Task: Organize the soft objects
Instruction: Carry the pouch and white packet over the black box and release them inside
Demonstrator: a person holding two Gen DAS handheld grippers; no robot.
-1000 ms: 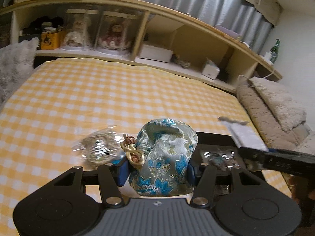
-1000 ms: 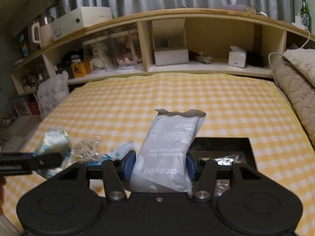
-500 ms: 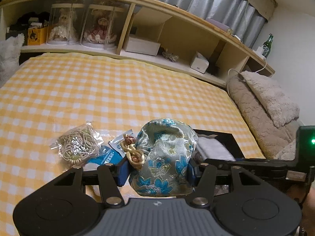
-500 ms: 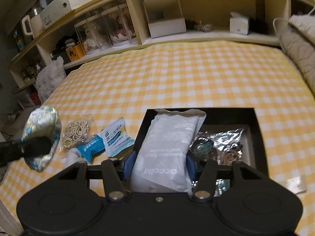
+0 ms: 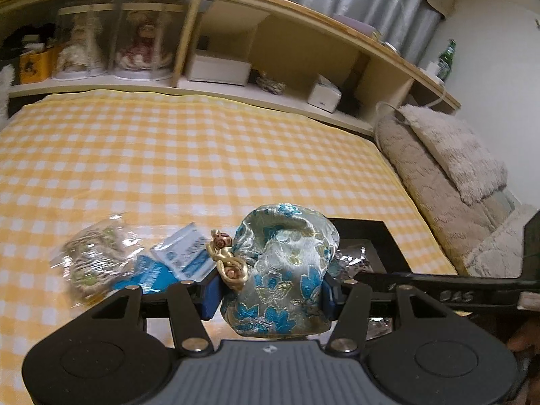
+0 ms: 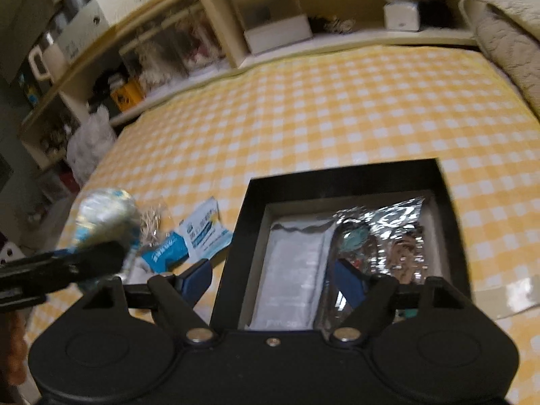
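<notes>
My left gripper [image 5: 270, 287] is shut on a blue-green floral brocade pouch [image 5: 283, 270] with a gold knot, held above the yellow checked cloth [image 5: 202, 155] beside the black box [image 5: 381, 233]. In the right wrist view the pouch [image 6: 104, 216] shows at the left, blurred. My right gripper [image 6: 273, 280] hangs over the black box [image 6: 337, 175] with its jaws opening. A grey packet [image 6: 293, 270] lies flat in the box between them, and the pads stand clear of it. Crinkled silver foil packets [image 6: 388, 233] fill the box's right half.
A clear bag of rubber bands [image 5: 91, 256] and blue-white sachets [image 5: 185, 256] lie on the cloth left of the box. A clear wrapper [image 6: 506, 297] lies right of the box. A wooden shelf [image 5: 236, 91] runs along the back; beige cushions [image 5: 455, 155] line the right side.
My right gripper came down over the box and opened, letting go of the grey packet, which now lies in the box. My left gripper moved right toward the box with the pouch.
</notes>
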